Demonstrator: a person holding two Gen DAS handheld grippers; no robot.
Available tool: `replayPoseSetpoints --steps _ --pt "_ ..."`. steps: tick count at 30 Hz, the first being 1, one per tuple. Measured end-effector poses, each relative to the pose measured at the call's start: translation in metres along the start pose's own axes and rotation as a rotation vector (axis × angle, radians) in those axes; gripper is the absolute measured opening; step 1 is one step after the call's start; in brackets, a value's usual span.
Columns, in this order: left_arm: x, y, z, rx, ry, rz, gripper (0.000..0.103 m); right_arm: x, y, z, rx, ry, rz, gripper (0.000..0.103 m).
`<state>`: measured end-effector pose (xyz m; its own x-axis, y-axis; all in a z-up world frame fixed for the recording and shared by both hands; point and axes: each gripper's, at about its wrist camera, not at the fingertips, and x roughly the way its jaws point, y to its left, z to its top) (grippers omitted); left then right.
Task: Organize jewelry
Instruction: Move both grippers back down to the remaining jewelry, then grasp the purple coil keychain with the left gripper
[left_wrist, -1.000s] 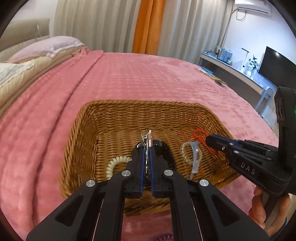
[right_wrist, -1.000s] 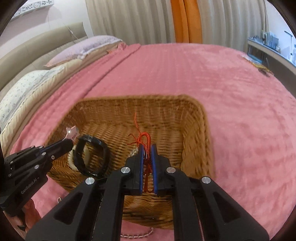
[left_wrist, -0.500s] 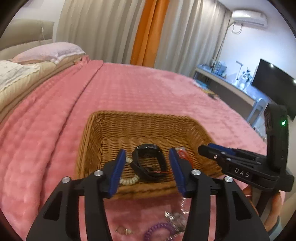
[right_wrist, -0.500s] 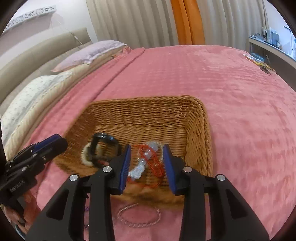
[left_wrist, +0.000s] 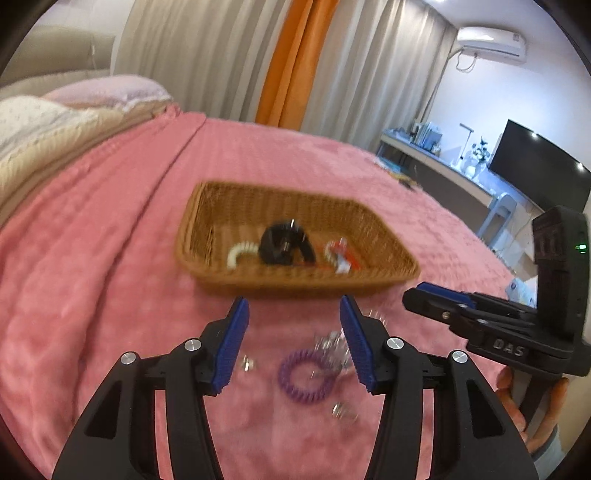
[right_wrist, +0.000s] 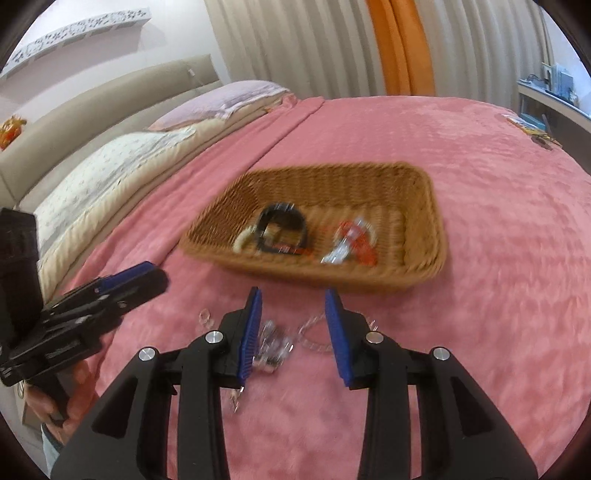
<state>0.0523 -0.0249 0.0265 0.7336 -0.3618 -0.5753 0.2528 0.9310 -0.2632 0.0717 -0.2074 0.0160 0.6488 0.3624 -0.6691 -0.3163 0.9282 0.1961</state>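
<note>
The left gripper (left_wrist: 293, 325) stands wide and empty above the pink bedspread (left_wrist: 110, 277); a second ago it was clamped on the black bracelet (left_wrist: 284, 245) inside the wicker basket (left_wrist: 295, 282). The right gripper (right_wrist: 293, 314) gapes more narrowly, also empty, having let go of the red cord bracelet (right_wrist: 356, 240), which now lies in the basket's right part. Both have drawn back to the near side. Below them, near the basket, lie a purple coil band (left_wrist: 304, 376), silver trinkets (right_wrist: 271, 345) and a clear bead bracelet (right_wrist: 314, 338).
</note>
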Motion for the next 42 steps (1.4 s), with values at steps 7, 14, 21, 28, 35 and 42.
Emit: replayPoseSetpoints --steps 7,14,21,28,35,42 --pt "0.024 0.016 -0.026 -0.025 0.115 -0.031 0.026 0.018 0.003 -0.018 -0.003 0.043 0.01 0.032" --pt "0.042 0.017 -0.035 -0.018 0.175 -0.031 0.025 0.035 -0.009 -0.032 0.036 0.081 0.027 0.032" --pt "0.056 0.004 -0.042 0.047 0.238 0.001 0.024 0.033 -0.011 -0.034 0.055 0.065 0.054 0.032" --pt "0.06 -0.001 -0.046 0.082 0.259 0.045 0.014 0.032 -0.02 -0.035 0.079 0.062 0.069 0.032" --pt "0.052 0.0 -0.045 0.078 0.218 0.048 0.01 0.032 -0.013 -0.038 0.048 0.062 0.055 0.032" --pt "0.036 0.013 -0.048 -0.001 0.176 0.061 0.01 0.031 0.002 -0.048 0.004 0.081 0.043 0.032"
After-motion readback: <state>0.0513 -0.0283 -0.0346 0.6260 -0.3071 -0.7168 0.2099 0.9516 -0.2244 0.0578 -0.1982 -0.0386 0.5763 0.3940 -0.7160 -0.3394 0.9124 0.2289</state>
